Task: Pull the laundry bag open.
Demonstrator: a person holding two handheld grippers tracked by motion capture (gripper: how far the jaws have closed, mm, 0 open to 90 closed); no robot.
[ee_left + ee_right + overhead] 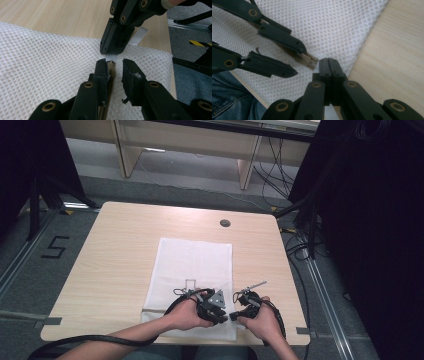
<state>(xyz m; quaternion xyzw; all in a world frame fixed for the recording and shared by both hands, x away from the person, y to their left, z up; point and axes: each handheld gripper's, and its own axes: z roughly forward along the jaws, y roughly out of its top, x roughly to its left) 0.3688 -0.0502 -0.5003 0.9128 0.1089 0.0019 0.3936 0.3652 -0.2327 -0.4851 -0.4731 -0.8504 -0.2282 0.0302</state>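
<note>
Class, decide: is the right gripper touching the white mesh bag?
Touching. In the left gripper view the right gripper has its jaws shut on a white tab at the edge of the mesh bag.

Mesh cloth (192,265) on table (110,270) (near edge)

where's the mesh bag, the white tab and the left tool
mesh bag (192,257): high view, bare far half
white tab (111,57): left gripper view, strip end below the other tool
left tool (116,68): left gripper view, gap between tips
</note>
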